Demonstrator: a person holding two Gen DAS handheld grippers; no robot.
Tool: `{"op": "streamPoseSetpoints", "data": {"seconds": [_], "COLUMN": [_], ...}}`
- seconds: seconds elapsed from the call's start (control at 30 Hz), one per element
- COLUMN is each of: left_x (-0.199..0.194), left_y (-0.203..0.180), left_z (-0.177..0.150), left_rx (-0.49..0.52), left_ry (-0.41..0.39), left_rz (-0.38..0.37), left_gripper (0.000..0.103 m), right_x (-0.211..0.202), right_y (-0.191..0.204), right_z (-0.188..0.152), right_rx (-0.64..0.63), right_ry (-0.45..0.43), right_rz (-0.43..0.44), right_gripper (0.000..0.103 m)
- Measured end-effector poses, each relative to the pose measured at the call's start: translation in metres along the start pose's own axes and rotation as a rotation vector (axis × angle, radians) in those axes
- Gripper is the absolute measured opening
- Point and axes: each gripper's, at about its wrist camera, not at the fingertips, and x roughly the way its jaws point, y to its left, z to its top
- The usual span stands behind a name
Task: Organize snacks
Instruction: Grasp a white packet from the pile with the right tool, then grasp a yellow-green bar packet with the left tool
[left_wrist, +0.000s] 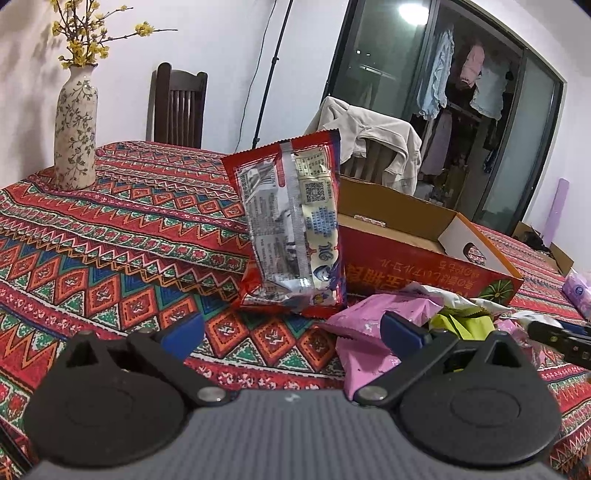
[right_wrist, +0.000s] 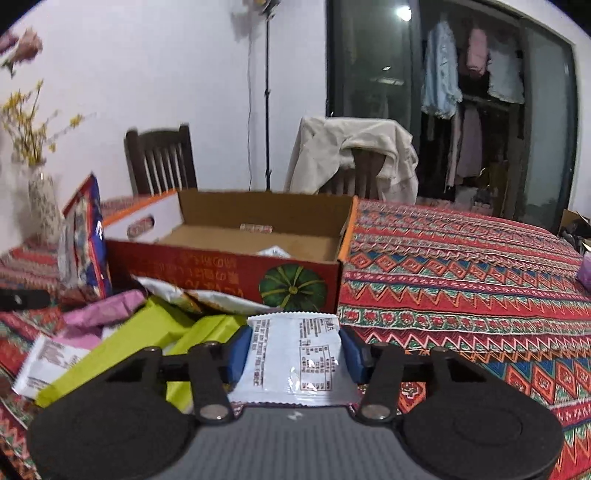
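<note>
Right fingers (right_wrist: 239, 356) around white packet (right_wrist: 295, 363)

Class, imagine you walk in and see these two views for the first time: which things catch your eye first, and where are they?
The loud red patterned tablecloth covers the whole table. On it sits an open red cardboard box with a green pumpkin printed on its front, and a red snack bag stands upright against its side. In front of the box lies a heap of pink and lime packets, and the right gripper clasps a white snack packet.

Red box (right_wrist: 221, 266) (green pumpkin print); zigzag red tablecloth (right_wrist: 461, 277); lime packets (right_wrist: 147, 328).
</note>
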Motion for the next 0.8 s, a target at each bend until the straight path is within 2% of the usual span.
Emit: {"op": "streamPoseSetpoints", "data": {"seconds": [0.13,0.3,0.43,0.57,0.8], "left_x": [-0.004,-0.016,-0.02,-0.012,0.012], "left_y": [-0.008,-0.037,-0.071,-0.098,-0.132], "left_z": [0.001,0.006,0.005,0.001,-0.017], "left_rx": [0.032,0.09,0.177,0.225,0.311], "left_ry": [-0.009,-0.011,-0.018,0.02,0.109], "left_rz": [0.028,-0.021,-0.04,-0.058,-0.013], "left_gripper": [0.103,0.103,0.103,0.103,0.102], "right_x": [-0.013,-0.022,-0.027,-0.031,-0.037], "right_y": [0.001,0.0,-0.002,-0.005,-0.01], "right_z": [-0.005,-0.007,-0.011,-0.012,-0.016], "right_rx": [0.013,0.023,0.039,0.064,0.081], "right_ry": [-0.028,-0.046,-0.06,-0.077,-0.093], "right_rz": [0.008,0.025,0.032,0.027,0.046], "right_gripper": [0.051,0.051,0.051,0.051,0.051]}}
